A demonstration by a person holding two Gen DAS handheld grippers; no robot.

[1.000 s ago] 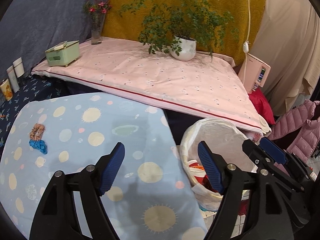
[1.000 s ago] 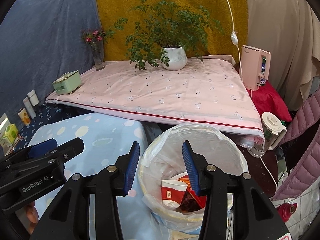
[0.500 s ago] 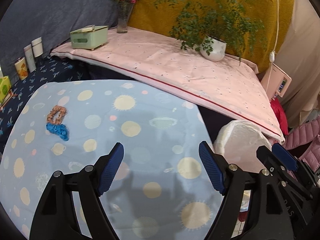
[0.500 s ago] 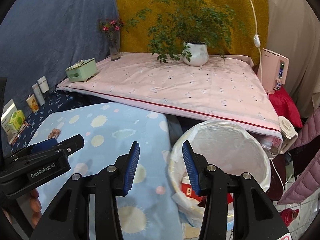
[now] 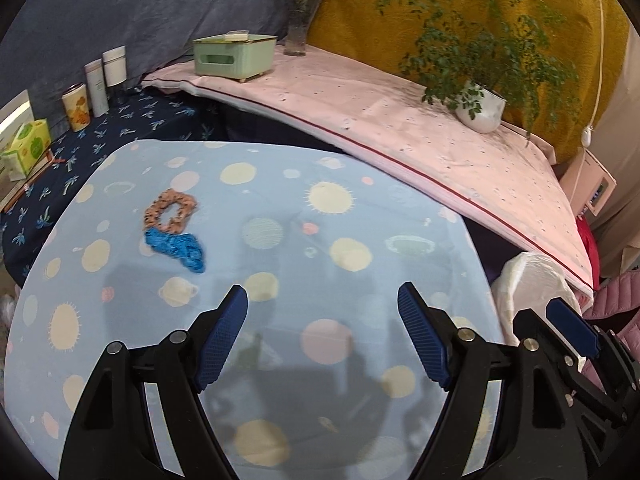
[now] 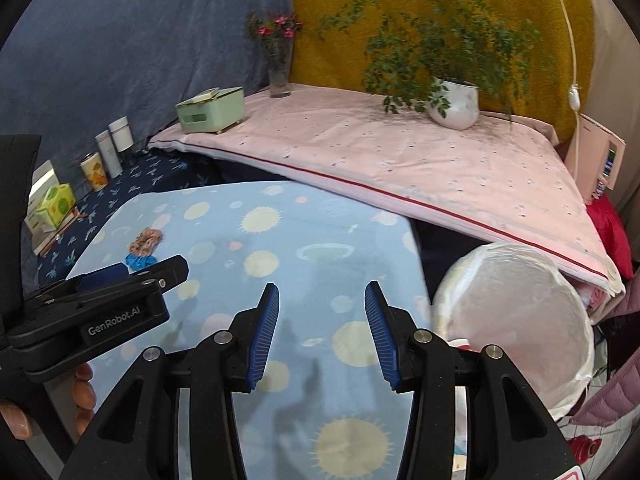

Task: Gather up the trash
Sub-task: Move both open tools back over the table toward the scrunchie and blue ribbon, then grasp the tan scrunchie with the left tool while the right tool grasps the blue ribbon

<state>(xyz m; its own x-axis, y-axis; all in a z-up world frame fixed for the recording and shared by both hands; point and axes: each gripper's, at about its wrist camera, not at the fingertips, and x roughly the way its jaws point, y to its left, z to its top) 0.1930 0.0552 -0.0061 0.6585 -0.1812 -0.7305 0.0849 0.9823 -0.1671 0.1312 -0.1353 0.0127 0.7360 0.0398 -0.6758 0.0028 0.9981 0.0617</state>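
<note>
Ahead of my left gripper (image 5: pixel 322 312) the blue-clothed counter (image 5: pixel 360 216) lies bare; only the orange scrunchie (image 5: pixel 170 211) and blue scrunchie (image 5: pixel 176 246), touching each other, sit off to its left. The lined trash bin (image 6: pixel 520 320) stands right of my right gripper (image 6: pixel 322 304), beside the counter edge.

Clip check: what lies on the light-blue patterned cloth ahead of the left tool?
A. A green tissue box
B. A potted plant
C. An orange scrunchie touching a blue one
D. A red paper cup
C: on the cloth, the orange scrunchie touches the blue scrunchie, beyond the open, empty left tool.
</note>
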